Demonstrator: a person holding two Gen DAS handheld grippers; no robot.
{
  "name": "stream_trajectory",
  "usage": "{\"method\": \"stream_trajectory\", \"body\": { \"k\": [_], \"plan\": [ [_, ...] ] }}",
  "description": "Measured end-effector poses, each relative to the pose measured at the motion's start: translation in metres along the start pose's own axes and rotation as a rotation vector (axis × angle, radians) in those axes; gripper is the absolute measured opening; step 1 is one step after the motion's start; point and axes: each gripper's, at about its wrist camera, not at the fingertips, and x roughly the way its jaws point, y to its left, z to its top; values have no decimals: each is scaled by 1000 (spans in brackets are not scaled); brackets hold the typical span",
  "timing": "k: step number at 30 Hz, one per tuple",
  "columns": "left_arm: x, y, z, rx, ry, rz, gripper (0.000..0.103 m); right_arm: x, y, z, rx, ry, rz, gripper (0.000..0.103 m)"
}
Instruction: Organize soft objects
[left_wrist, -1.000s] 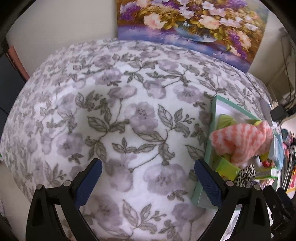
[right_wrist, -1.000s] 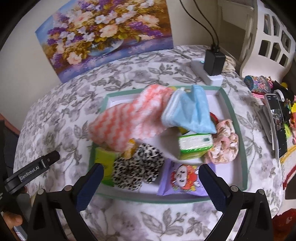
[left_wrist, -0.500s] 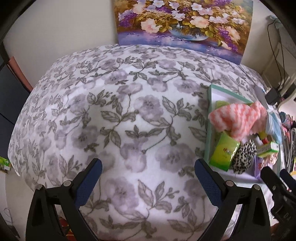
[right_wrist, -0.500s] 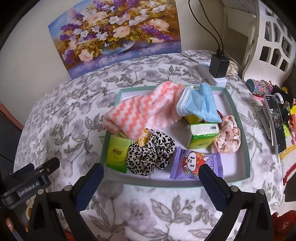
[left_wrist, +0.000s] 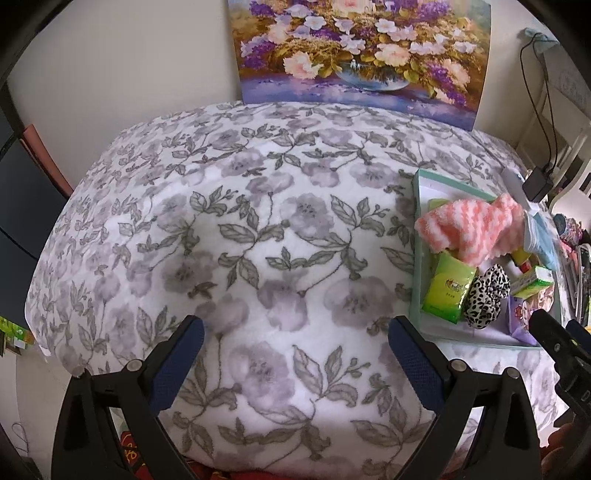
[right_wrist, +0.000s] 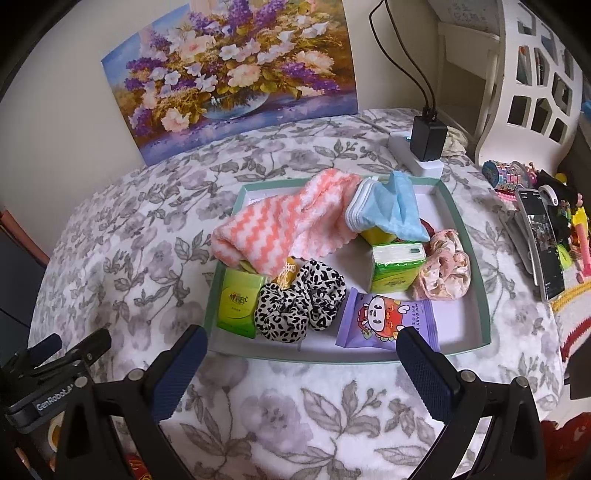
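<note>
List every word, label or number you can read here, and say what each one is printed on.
"GenRobot.A": white lettering on the left gripper body, cut off at the end.
Purple snack packet: small print beside the cartoon, too blurred to read.
Green tissue packs: logo characters, illegible.
Phone screen: unreadable.

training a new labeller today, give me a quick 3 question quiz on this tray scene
1. True or false: the right gripper is shut on the leopard scrunchie.
2. Multiple choice: what does the blue cloth rest against on its left side? A) the striped towel B) the purple packet C) the phone
3. Fill in: the pink scrunchie lies inside the ____, just right of the upright green tissue pack.

Key
1. False: both the right and the left gripper are open and empty, short of the tray.
2. A
3. tray
</note>
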Motion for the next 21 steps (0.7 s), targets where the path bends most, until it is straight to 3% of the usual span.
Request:
{"method": "stream_trajectory", "body": {
  "k": [21],
  "plan": [
    [5, 7, 3, -1, 1, 24, 100, 6, 5, 1, -39, 18, -14, 103]
  ]
}}
